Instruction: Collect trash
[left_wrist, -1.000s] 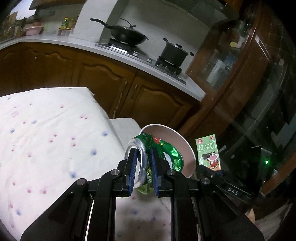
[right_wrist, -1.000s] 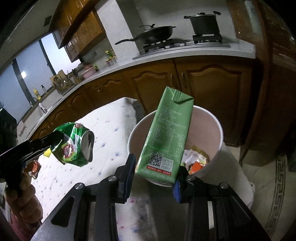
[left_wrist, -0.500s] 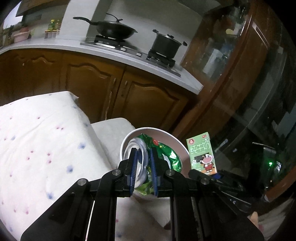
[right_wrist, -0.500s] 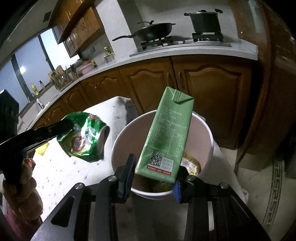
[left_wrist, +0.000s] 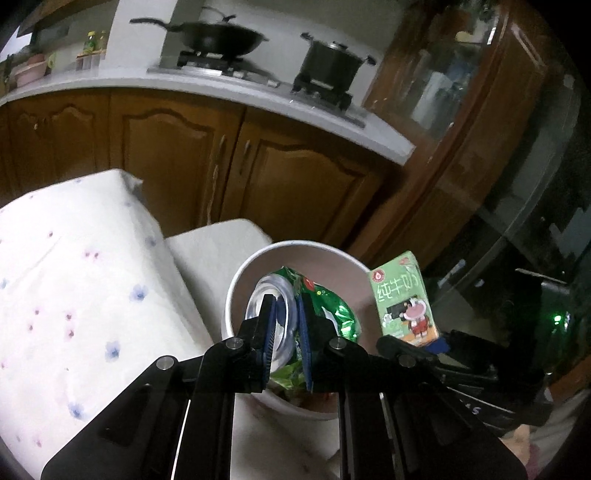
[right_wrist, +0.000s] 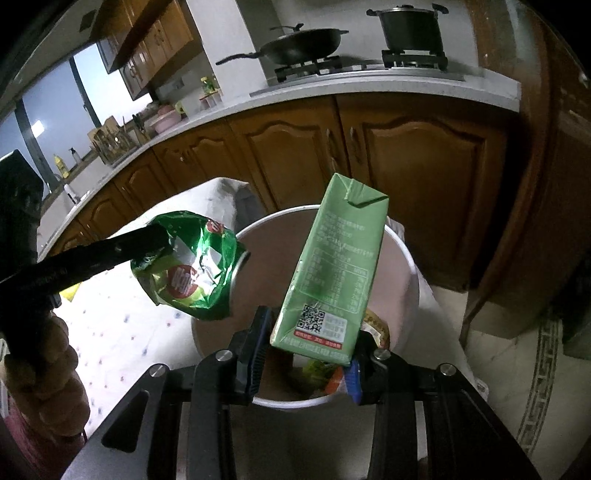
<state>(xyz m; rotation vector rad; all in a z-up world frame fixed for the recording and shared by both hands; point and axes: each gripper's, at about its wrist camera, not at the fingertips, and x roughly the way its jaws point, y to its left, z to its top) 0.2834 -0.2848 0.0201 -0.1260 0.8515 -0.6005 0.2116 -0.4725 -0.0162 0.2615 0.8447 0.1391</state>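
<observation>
My left gripper (left_wrist: 286, 341) is shut on a crushed green can (left_wrist: 317, 310) and holds it over the open mouth of a white paper bin (left_wrist: 236, 288). The can (right_wrist: 192, 269) also shows in the right wrist view, at the bin's left rim (right_wrist: 402, 247). My right gripper (right_wrist: 306, 347) is shut on a green milk carton (right_wrist: 332, 266), held upright over the bin. The carton (left_wrist: 404, 299) shows at the bin's right edge in the left wrist view. Wrappers (right_wrist: 332, 376) lie in the bin's bottom.
A table with a white flowered cloth (left_wrist: 74, 288) stands left of the bin. Brown kitchen cabinets (right_wrist: 406, 166) and a counter with a wok (right_wrist: 303, 44) and a pot (right_wrist: 410, 26) lie behind. A dark glass cabinet (left_wrist: 480, 147) is on the right.
Both grippers have moved in over the bin. The can went from above the tablecloth to above the bin's mouth; the carton now sits more fully over the bin.
</observation>
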